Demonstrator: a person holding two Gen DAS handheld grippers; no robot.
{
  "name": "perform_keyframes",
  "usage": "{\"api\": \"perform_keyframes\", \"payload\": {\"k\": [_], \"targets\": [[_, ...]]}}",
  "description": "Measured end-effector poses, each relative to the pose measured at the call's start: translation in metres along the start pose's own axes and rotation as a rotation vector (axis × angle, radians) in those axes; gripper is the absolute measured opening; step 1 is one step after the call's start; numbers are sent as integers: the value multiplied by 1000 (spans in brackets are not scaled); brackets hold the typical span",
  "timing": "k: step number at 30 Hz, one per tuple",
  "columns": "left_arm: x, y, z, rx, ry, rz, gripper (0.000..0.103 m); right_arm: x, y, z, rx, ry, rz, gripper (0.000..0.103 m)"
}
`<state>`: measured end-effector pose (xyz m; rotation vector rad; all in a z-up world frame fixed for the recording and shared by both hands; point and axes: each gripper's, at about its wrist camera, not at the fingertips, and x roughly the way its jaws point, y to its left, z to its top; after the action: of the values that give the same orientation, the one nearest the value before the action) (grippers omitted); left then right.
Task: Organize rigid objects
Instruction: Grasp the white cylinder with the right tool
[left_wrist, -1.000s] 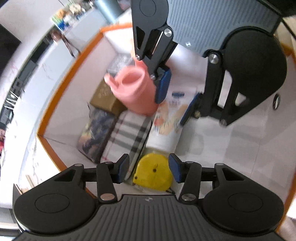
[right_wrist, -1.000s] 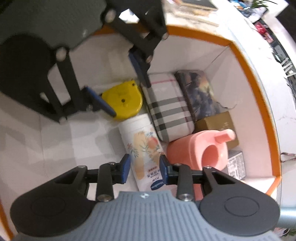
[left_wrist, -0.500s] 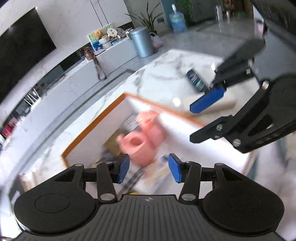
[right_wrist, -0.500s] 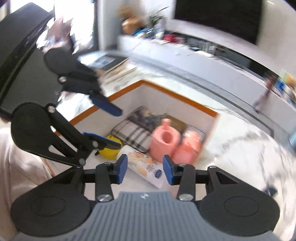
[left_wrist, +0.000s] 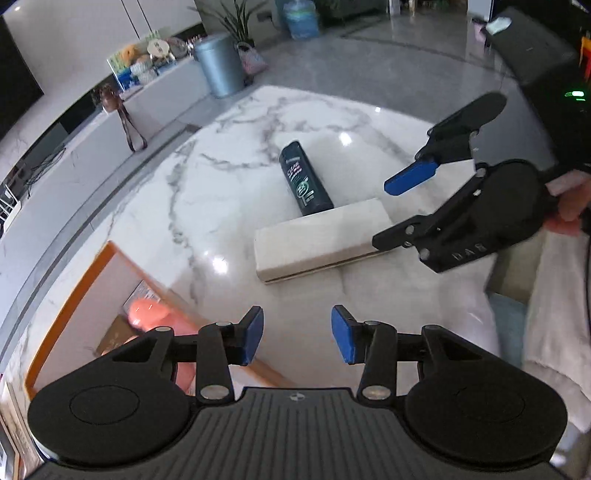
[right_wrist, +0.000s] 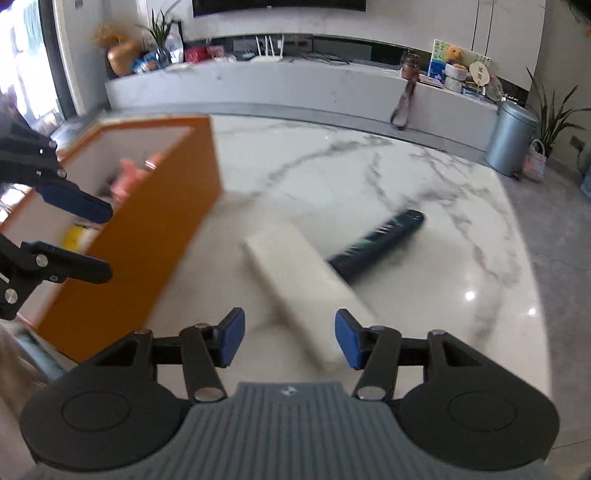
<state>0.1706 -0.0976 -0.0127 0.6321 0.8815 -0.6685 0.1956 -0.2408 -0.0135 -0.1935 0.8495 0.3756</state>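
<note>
White box (right_wrist: 303, 284) lies flat on the marble surface (right_wrist: 369, 177) directly ahead of the right gripper (right_wrist: 290, 338), its near end just forward of the open jaws, nothing held. Long axis runs away and to the gripper's left, so roughly along the approach, slightly skewed. Dark bottle (right_wrist: 376, 243) touches the box's far right side, lying crosswise to it. Left gripper (left_wrist: 297, 338) is also open and empty; from it the box (left_wrist: 321, 240) sits farther ahead, broadside. Orange bin (right_wrist: 140, 229) stands to the right gripper's left. Judgement: right gripper is nearer; a wrist turn to span the short width seems needed.
</note>
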Motion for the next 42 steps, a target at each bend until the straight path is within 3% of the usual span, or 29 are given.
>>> {"api": "perform_keyframes", "payload": {"k": [8,11,16,20,23,25,26,29,31,35,42], "targets": [[43,11,14,51,92,-19,52,39,14,1,-203,34,31,55],[51,16,12,62,106,-36,52,59,19,1,-245,53,20,56],[59,22,4,66,114,-61,52,71,26,1,-351,29,-12,68],[62,25,3,52,106,-83,52,79,33,-6,-460,6,-61,67],[63,24,1,49,107,-88,52,81,27,0,-429,14,-48,65],[61,23,-1,47,109,-83,52,84,27,0,-458,16,-96,47],[60,23,-1,45,109,-82,52,84,26,1,-463,25,-94,46],[55,21,-2,43,103,-79,52,78,17,7,-395,63,-22,43],[52,20,-3,40,101,-82,52,68,10,9,-342,74,21,34],[49,13,1,41,91,-95,52,49,-12,11,-221,171,123,29],[62,-8,16,54,78,-126,52,31,-34,-3,-166,275,134,30]]}}
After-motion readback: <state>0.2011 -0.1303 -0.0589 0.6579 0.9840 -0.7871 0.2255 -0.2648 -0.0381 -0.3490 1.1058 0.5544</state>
